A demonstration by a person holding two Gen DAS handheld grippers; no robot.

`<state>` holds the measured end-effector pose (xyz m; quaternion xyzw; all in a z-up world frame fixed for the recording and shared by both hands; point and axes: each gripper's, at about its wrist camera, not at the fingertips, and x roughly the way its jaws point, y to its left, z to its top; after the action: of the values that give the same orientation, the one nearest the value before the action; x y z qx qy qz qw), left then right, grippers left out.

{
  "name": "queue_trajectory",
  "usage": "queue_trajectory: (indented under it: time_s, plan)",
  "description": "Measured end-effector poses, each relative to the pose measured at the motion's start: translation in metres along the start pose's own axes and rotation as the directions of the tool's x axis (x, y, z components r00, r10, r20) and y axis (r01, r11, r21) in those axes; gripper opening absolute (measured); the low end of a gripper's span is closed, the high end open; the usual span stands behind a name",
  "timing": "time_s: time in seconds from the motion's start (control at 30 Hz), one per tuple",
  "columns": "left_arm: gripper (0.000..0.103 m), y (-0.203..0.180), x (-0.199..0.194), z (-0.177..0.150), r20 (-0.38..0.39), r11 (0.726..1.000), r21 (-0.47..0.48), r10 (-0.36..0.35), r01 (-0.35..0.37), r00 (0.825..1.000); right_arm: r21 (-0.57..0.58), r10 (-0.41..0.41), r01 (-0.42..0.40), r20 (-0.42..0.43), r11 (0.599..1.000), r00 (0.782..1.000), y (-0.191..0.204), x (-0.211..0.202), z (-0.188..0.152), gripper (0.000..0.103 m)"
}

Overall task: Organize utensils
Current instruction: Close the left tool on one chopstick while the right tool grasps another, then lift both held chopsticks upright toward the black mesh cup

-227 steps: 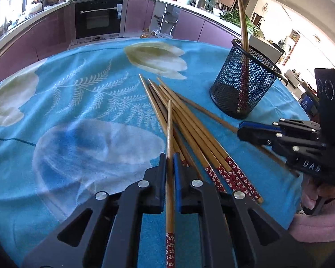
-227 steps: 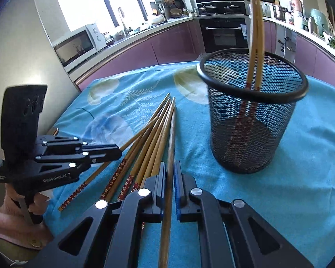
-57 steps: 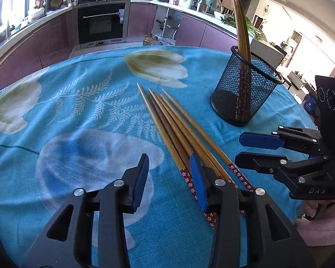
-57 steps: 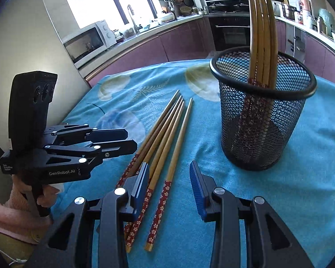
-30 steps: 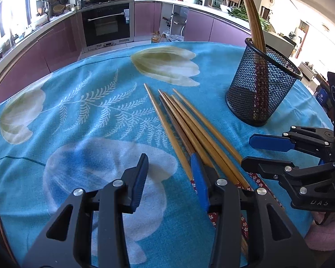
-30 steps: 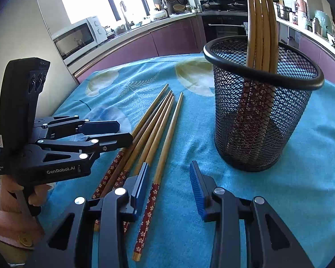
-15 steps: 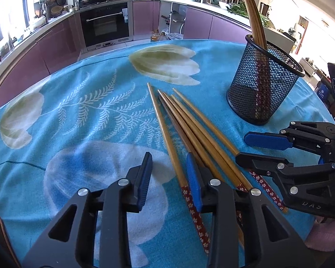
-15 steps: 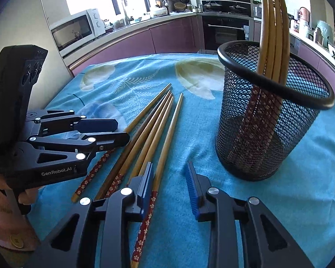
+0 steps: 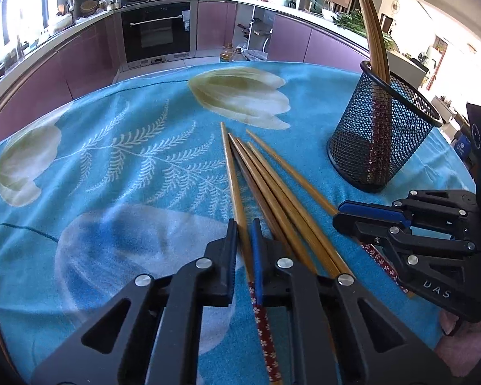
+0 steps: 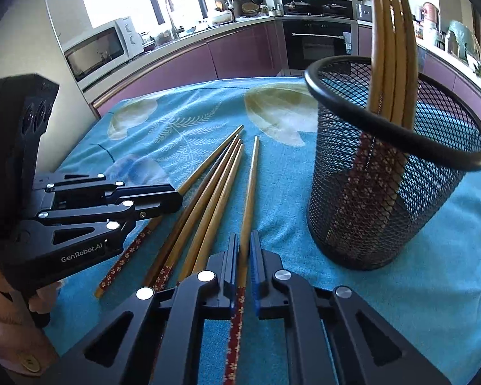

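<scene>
- The left claw (image 9: 244, 240) has just closed on the outermost chopstick (image 9: 232, 173) of the row lying on the table (image 9: 112, 147), likely because that side one is easiest to pick off.
- The right claw (image 10: 244, 250) has likewise just closed on the chopstick nearest the mesh cup (image 10: 384, 192).
- Three chopsticks lie loose between them; others stand in the cup, tips up.

"GenRobot.AI" showing in white letters on side of black plastic left gripper (image 10: 163, 203), seen from right wrist view. "DAS" showing in pale raised letters on side of black plastic right gripper (image 9: 344, 218), seen from left wrist view.
</scene>
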<state>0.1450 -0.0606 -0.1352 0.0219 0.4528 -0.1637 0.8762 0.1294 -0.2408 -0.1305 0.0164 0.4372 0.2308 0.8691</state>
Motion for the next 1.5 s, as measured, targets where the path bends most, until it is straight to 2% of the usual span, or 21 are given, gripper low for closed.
queue_trajectory:
  time_s: [0.23,0.47,0.67,0.93,1.13,1.23,1.33,1.5]
  plan:
    - [0.008,0.003,-0.014,-0.005,0.022,0.999,-0.026,-0.029,0.03,0.999,0.021,0.032,-0.033,0.051,0.999,0.998,-0.006,-0.017,-0.002,0.005]
    - [0.008,-0.005,-0.019,-0.014,0.0,0.997,-0.002,-0.079,0.079,0.997,-0.036,0.074,-0.074,0.019,0.997,0.997,0.003,-0.018,-0.007,0.005]
    - [0.008,-0.006,-0.013,-0.015,-0.024,0.997,0.013,-0.079,0.079,0.997,-0.051,0.06,-0.059,0.002,0.997,0.998,0.007,-0.012,-0.007,0.006]
    - [0.014,-0.002,0.0,-0.001,-0.051,0.995,0.036,-0.09,0.092,0.995,-0.061,0.035,-0.036,-0.02,0.997,0.999,0.005,-0.003,-0.002,0.008]
    - [0.014,0.001,0.008,0.01,-0.06,0.993,0.035,-0.112,0.114,0.992,-0.06,0.033,-0.034,-0.02,0.998,0.999,0.006,0.001,0.002,0.008]
    - [0.013,0.001,0.01,0.012,-0.062,0.993,0.041,-0.109,0.112,0.992,-0.058,0.031,-0.031,-0.012,0.998,0.999,0.006,0.0,0.002,0.006]
    - [0.007,-0.001,0.012,0.012,-0.058,0.995,0.045,-0.084,0.086,0.995,-0.059,0.033,-0.033,0.002,0.998,0.999,0.005,-0.005,0.002,0.006]
    - [0.007,-0.001,0.0,0.012,-0.032,0.994,0.033,-0.099,0.1,0.995,-0.077,0.038,-0.034,0.058,0.996,0.998,0.007,-0.026,0.005,0.006]
